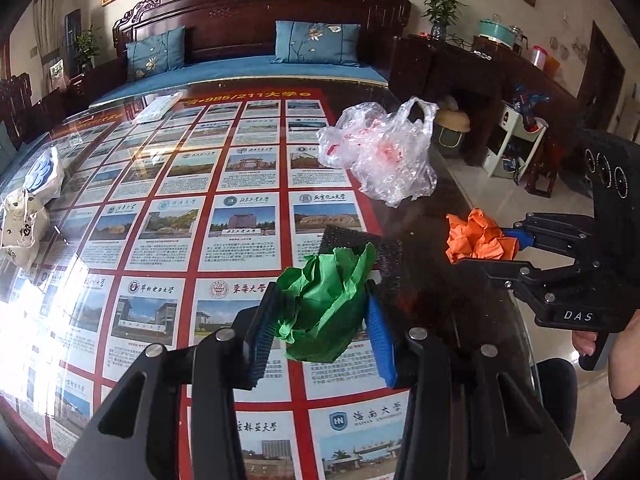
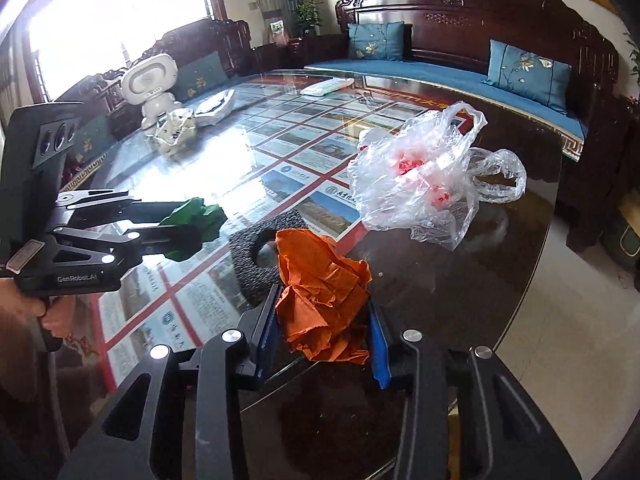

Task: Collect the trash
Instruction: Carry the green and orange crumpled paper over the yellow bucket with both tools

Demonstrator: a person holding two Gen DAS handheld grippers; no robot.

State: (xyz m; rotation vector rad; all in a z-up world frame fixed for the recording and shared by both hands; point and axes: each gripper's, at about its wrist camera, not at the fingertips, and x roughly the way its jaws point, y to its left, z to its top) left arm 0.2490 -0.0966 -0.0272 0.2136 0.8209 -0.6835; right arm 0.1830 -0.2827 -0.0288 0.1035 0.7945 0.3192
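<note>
My left gripper (image 1: 322, 316) is shut on a crumpled green paper ball (image 1: 326, 304) and holds it above the glass table (image 1: 460, 300); it also shows in the right wrist view (image 2: 196, 220). My right gripper (image 2: 324, 324) is shut on a crumpled orange paper ball (image 2: 324, 292), which also shows in the left wrist view (image 1: 478, 240). A clear plastic bag (image 1: 380, 152) with red bits inside lies on the table beyond both grippers and also shows in the right wrist view (image 2: 428, 180). A black foam piece (image 2: 260, 252) lies on the table under the papers.
A white toy robot (image 2: 154, 88), a small clear bag (image 2: 176, 128) and a white dish (image 2: 214, 108) stand at the table's far left. White pouches (image 1: 28, 216) lie at the left edge. A wooden sofa (image 1: 256, 40) stands behind. The table's right edge (image 2: 532, 280) drops to floor.
</note>
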